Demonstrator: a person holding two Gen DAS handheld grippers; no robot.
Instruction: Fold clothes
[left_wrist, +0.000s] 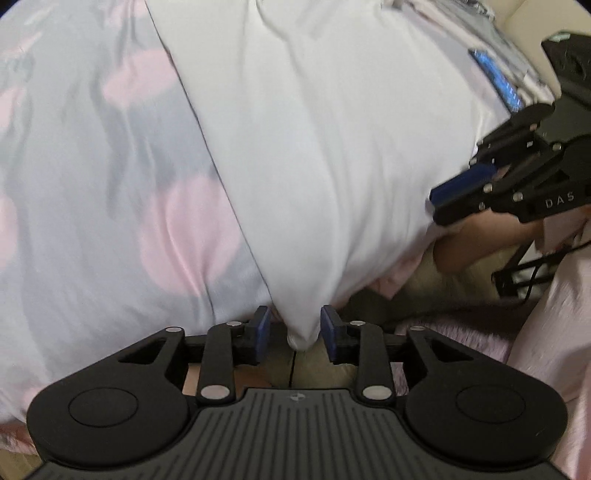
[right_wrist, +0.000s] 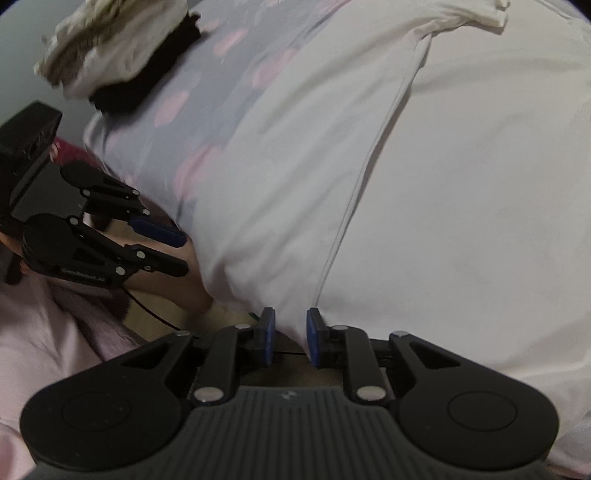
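White garment lies spread on the patterned bedsheet, its near edge between the parted, ungripping jaws of my left claw and right claw, apparently for lifting into a fold.

A grey bedsheet with pink blotches — a phone lying at its far edge.

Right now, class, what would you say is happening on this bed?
A person is working a white garment with two handheld grippers. The garment lies spread over a grey bedsheet with pink spots. The left gripper has its jaws open around a bottom corner of the fabric; the right gripper sits the same way at the other corner, not yet clamped. No fold shows yet. A pile of other clothes waits at the far end.
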